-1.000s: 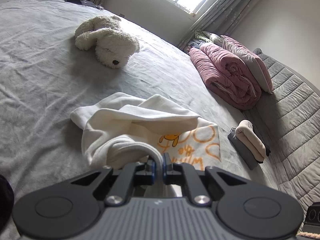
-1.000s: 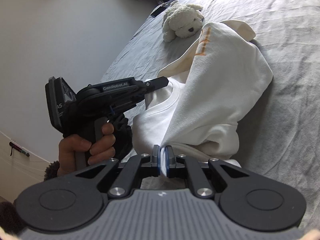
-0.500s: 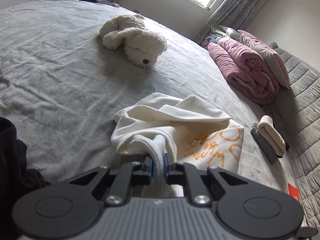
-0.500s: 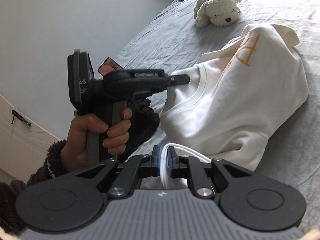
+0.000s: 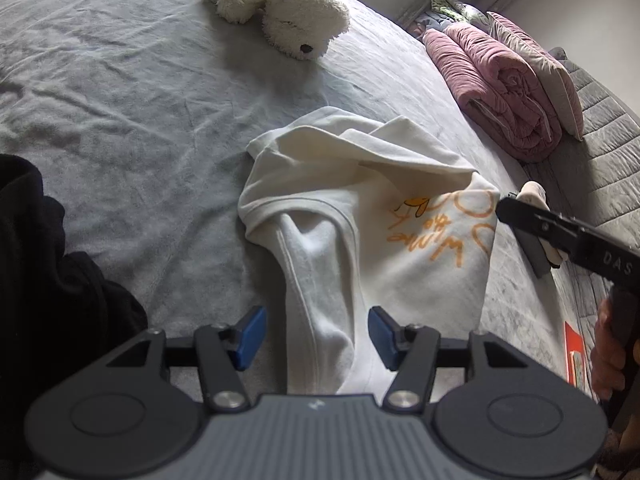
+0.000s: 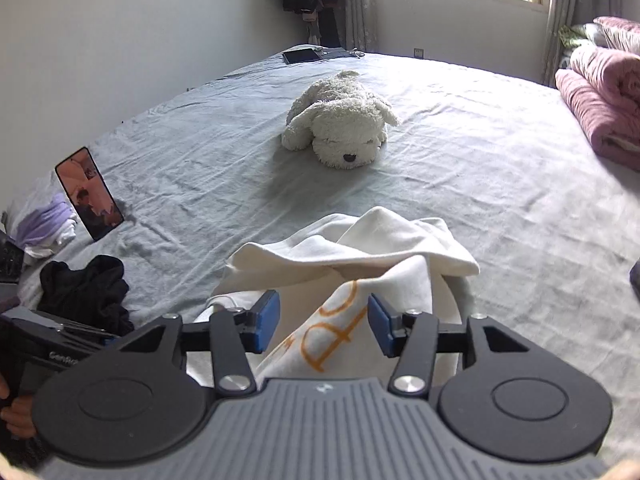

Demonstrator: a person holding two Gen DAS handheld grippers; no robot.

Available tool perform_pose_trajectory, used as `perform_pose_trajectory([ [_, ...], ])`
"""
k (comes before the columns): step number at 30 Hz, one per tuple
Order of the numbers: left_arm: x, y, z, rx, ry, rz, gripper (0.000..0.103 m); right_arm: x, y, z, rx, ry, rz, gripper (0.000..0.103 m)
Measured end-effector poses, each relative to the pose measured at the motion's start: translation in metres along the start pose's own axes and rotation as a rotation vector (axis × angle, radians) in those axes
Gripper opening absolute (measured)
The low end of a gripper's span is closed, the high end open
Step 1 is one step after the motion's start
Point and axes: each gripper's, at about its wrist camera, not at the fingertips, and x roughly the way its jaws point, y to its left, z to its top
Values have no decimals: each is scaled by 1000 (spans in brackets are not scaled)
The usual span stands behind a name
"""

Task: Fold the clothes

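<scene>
A cream sweatshirt (image 5: 360,216) with orange print lies crumpled on the grey bed sheet (image 5: 120,112). My left gripper (image 5: 316,336) hangs just above its near end, jaws opening; a fold of the cloth lies between the blue pads without being pressed. In the right wrist view the same sweatshirt (image 6: 360,252) lies under my right gripper (image 6: 322,322), whose jaws are also opening, with the printed cloth loose between the pads. The right gripper's black body (image 5: 568,236) shows at the right edge of the left wrist view, held by a hand.
A white plush dog (image 6: 340,128) lies further up the bed. A black garment (image 6: 86,292) and a propped phone (image 6: 90,194) sit at the left. Rolled pink bedding (image 5: 500,88) and a small folded pile (image 5: 536,224) lie at the right.
Both grippers were shut on the sweatshirt's edge and have let go, their jaws now apart. The right view swung from the wall and the left gripper round to face the bed.
</scene>
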Motion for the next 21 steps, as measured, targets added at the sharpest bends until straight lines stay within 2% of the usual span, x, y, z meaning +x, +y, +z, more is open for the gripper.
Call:
perform_pose_trajectory([
  [4, 1, 1, -4, 14, 35, 3, 60, 30, 15, 7, -162, 52, -28, 63],
  [6, 1, 2, -4, 11, 42, 4, 61, 45, 26, 9, -252, 68, -71, 66],
  [10, 2, 2, -4, 5, 58, 2, 62, 77, 38, 8, -394, 120, -183, 66],
  [12, 4, 0, -4, 6, 65, 2, 62, 91, 36, 7, -415, 142, -228, 61],
  [13, 6, -1, -5, 9, 68, 3, 62, 96, 33, 6, -410, 146, -243, 55],
  [14, 7, -2, -5, 11, 71, 4, 63, 101, 30, 6, -402, 148, -254, 38],
  [15, 8, -3, -5, 14, 73, 1, 63, 103, 25, 6, -380, 146, -268, 27],
  [16, 8, -4, -5, 16, 75, -4, 63, 104, 19, 8, -349, 142, -284, 8],
  [17, 8, -4, -4, 17, 76, -10, 63, 103, 12, 10, -310, 131, -294, 3],
  [21, 7, -5, -5, 16, 71, -19, 65, 87, -11, 18, -169, 88, -307, 1],
])
